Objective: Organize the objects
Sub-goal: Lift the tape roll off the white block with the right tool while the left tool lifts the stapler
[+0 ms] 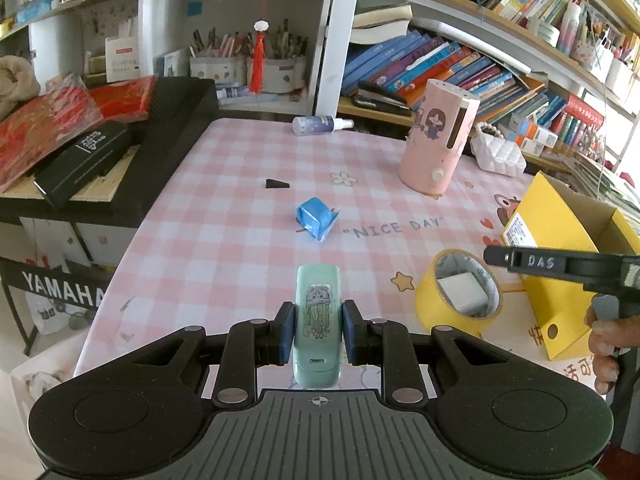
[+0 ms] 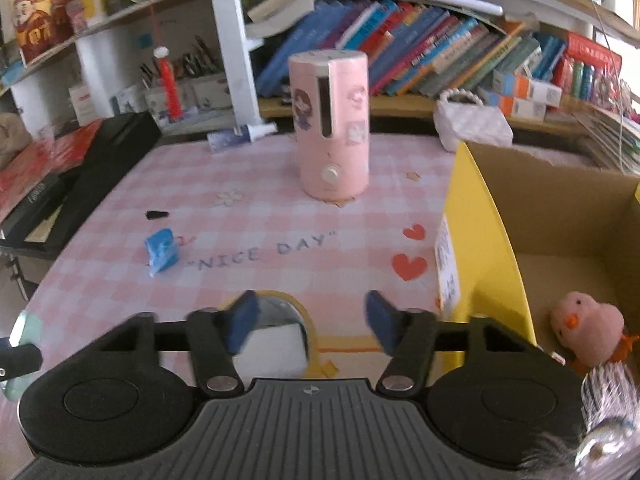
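My left gripper (image 1: 319,312) is shut on a mint-green stickered case (image 1: 318,300), held upright above the pink checked tablecloth (image 1: 220,240); the case's edge shows in the right wrist view (image 2: 26,332). My right gripper (image 2: 311,304) stands open with nothing between its blue pads, just above a yellow tape roll (image 2: 276,293) that lies flat beside a yellow cardboard box (image 2: 480,240). In the left wrist view the tape roll (image 1: 428,300) has a white block inside it. A crumpled blue wrapper (image 1: 314,218) and a small black wedge (image 1: 276,184) lie mid-table.
A pink humidifier (image 2: 332,120) stands at the back, with a spray bottle (image 1: 320,125) lying at the far edge and a white quilted bag (image 2: 472,124) to the right. A pink plush chick (image 2: 588,328) sits in the box. Bookshelves line the back; a black keyboard case flanks the left.
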### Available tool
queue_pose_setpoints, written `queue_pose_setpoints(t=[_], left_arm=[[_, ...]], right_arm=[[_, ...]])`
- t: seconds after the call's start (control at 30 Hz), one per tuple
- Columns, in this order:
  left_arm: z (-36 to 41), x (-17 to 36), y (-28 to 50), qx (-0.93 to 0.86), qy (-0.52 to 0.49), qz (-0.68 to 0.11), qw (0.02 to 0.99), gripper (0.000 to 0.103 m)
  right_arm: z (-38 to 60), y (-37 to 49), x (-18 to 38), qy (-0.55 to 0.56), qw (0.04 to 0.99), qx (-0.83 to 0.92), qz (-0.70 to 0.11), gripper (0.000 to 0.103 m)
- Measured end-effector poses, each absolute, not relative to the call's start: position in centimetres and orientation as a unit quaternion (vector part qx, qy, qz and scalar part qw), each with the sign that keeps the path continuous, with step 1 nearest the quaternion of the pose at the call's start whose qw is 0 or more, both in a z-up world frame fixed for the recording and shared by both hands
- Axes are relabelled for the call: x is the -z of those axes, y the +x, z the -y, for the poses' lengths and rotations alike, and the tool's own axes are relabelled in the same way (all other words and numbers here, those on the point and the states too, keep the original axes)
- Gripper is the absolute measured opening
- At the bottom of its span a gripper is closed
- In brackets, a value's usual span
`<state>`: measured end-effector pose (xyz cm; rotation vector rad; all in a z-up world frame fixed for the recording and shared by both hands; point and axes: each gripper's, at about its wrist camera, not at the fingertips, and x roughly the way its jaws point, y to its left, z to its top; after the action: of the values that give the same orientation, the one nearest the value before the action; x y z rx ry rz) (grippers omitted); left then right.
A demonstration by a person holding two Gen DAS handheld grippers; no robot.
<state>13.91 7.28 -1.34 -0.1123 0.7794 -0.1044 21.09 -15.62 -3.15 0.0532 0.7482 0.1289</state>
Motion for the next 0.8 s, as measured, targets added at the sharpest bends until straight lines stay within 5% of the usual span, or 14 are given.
queue_pose_setpoints(t=[0.1,0.4,0.6,0.8], left_arm=[[-7.2,1.3,14.1,0.052,-0.053,-0.378,0.923,0.023],[-7.0,1.4,14.5,0.051,-0.053,-0.382,0.921,0.023],[-6.9,1.3,14.6,0.048,-0.055,-0.381,0.922,0.023],[-6.6,1.1,14.5,0.053,-0.053,-0.378,0.923,0.023]], right_arm=[[15.4,21.5,3.9,0.012,0.918,-0.057,-0.392,0.028],[14.8,22.7,5.9,-0.003,0.907,-0.074,-0.414,0.007],[15.4,21.0,2.6,0.05,0.941,-0.108,-0.317,0.005],[16.0,20.9,2.0,0.06,0.937,-0.106,-0.328,0.005]])
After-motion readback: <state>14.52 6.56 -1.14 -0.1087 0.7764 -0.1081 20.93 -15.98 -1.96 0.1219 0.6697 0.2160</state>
